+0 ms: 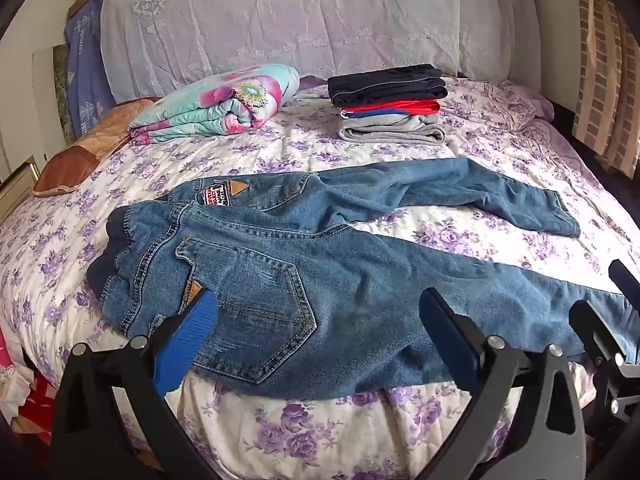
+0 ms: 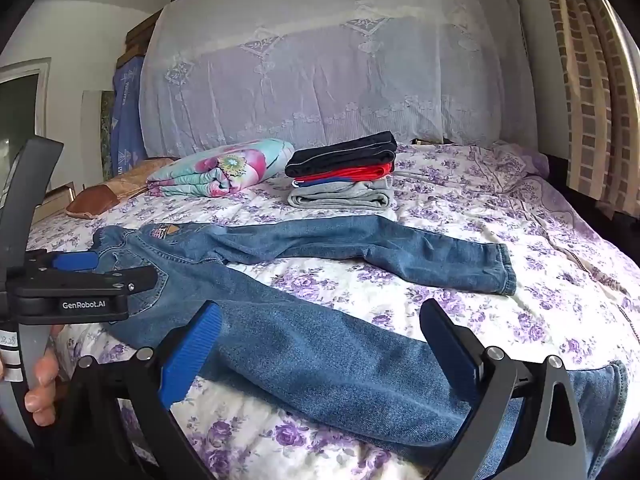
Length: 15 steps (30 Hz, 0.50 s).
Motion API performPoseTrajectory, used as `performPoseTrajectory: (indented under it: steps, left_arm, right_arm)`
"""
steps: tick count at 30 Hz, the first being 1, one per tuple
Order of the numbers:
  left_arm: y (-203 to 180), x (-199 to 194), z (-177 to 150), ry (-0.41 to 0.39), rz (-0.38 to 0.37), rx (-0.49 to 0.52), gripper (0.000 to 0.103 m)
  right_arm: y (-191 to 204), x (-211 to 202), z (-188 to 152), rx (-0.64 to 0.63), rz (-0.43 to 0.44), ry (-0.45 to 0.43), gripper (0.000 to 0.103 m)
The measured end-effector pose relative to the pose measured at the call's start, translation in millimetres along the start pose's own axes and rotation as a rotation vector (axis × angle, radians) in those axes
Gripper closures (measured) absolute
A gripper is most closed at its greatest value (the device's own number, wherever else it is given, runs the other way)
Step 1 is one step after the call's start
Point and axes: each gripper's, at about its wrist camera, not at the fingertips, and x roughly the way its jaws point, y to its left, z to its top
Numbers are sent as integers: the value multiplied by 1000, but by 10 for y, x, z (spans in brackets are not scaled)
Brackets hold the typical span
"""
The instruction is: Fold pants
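At nine o'clock on the bed (image 1: pixel 280 148) lies a brown pillow (image 1: pixel 86 148), and just right of it, toward eleven o'clock, a folded floral quilt (image 1: pixel 224 102). At twelve o'clock sits a stack of folded clothes (image 1: pixel 390 104), dark on top, red and blue in the middle, grey at the bottom. The jeans (image 1: pixel 280 264) lie flat and unfolded across the middle of the bed, back pockets up, waistband at nine o'clock, the two legs spreading apart toward three o'clock. The left claw (image 1: pixel 318 316) hangs over the seat and near back pocket at six o'clock, its blue pads wide apart and holding nothing. The right claw (image 2: pixel 320 334) hangs over the near leg farther right, its pads likewise spread wide and empty. A curtain (image 2: pixel 588 92) hangs at two o'clock.
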Motion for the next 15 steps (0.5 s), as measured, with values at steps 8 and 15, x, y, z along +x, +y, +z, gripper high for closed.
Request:
performPoseTrajectory:
  steps: [8, 15]
  left_arm:
    - [-16, 17, -40, 2, -6, 4, 5]
    - [-4, 44, -50, 11, -12, -4, 5]
  right_arm:
    - [-81, 2, -7, 36, -22, -2, 3]
    - [-49, 8, -4, 26, -16, 11, 3]
